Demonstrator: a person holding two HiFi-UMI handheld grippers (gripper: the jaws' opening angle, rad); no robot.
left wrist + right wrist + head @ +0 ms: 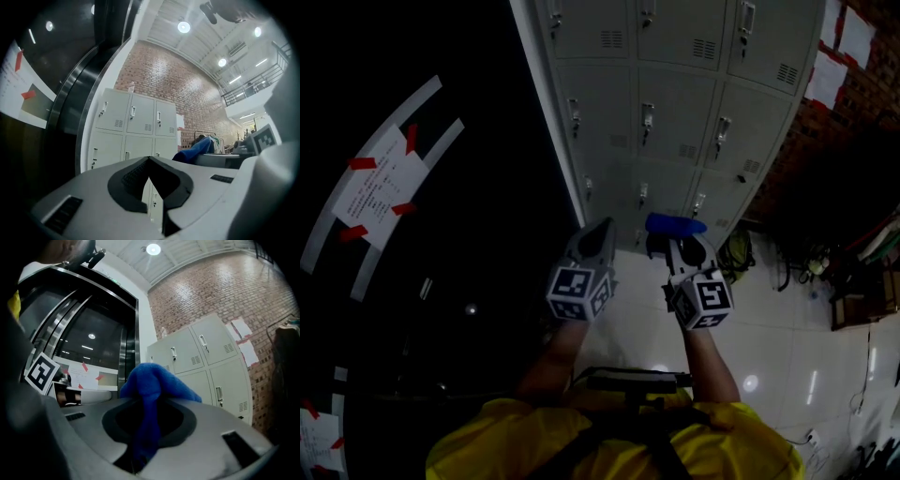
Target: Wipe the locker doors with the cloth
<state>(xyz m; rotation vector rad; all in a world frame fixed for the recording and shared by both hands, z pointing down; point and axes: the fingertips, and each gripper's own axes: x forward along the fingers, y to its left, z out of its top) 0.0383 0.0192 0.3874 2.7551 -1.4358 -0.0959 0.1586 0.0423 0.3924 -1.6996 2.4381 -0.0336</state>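
A grey bank of lockers (675, 112) stands ahead, its doors shut, also seen as the lockers (133, 126) and the lockers (206, 366) in the two gripper views. My right gripper (675, 234) is shut on a blue cloth (675, 224); the cloth (150, 399) bunches out over the jaw tips and hangs down between them. My left gripper (602, 228) is shut with nothing in it, level with the right one and a short way left of it. Both are held out in front of the lockers, apart from the doors.
A dark glass wall with taped paper notices (380, 183) runs along the left of the lockers. A brick wall (853, 103) with white sheets lies to the right, with clutter and cables (806, 267) on the glossy floor (787, 347) by it.
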